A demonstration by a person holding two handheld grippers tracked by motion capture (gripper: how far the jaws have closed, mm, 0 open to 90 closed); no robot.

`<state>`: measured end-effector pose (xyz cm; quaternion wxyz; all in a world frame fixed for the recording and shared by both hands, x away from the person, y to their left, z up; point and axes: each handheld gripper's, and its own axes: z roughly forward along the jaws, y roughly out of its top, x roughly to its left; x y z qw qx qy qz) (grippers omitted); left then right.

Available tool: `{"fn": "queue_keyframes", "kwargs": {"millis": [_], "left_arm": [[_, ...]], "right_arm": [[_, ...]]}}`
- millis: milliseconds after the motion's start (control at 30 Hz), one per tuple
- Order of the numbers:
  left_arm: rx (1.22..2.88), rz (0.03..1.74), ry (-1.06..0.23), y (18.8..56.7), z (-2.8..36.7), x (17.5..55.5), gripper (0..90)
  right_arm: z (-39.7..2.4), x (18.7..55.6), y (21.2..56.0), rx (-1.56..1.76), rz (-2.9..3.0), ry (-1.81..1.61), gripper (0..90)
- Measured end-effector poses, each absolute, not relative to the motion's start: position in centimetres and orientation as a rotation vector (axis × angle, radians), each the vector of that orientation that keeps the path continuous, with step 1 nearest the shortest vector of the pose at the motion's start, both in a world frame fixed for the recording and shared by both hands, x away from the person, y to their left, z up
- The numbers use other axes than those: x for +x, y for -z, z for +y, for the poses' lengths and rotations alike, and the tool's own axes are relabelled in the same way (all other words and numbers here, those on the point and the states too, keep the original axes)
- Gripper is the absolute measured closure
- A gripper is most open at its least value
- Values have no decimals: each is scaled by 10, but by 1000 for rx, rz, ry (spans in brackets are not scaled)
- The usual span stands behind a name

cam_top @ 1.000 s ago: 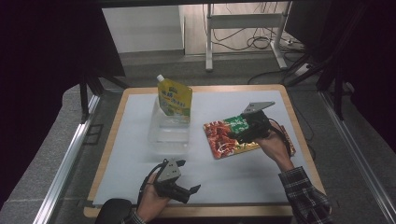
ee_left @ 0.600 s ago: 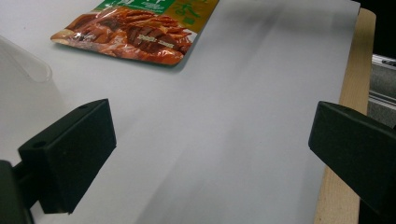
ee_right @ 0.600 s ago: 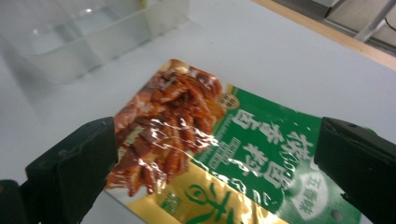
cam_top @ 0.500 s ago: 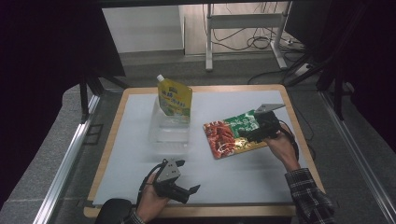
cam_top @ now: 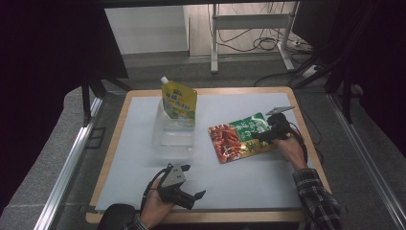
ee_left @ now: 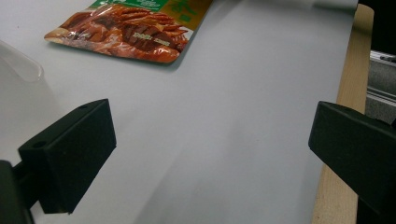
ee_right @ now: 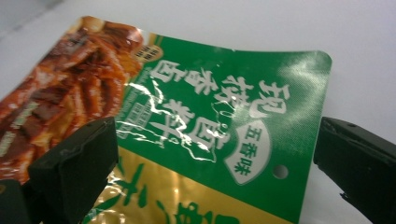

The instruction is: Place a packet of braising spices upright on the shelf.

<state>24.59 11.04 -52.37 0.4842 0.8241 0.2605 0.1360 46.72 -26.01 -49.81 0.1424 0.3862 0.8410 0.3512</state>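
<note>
Right gripper hovering open at the snack packet.
I am seeing its jaws spread wide, gripping nothing, the packet lying flat on the white mat; left gripper is resting open, empty, near the front edge.

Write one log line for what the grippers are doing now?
right gripper: open, at snack packet | left gripper: open, idle | packet flat on table

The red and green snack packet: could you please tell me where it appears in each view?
High view: snack packet lies right of centre, at the right gripper.
Left gripper view: its red end at the top left.
Right gripper view: its green end between the open jaws.
Shared landmark: the white table sheet.
</note>
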Motion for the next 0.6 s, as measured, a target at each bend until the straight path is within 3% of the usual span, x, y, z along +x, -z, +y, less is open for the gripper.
{"fn": "queue_keyframes", "kwargs": {"millis": [600], "left_arm": [[2014, 631, -333, 524, 109, 246, 4]], "right_arm": [[-261, 489, 511, 1300, 2434, -933, 2]]}}
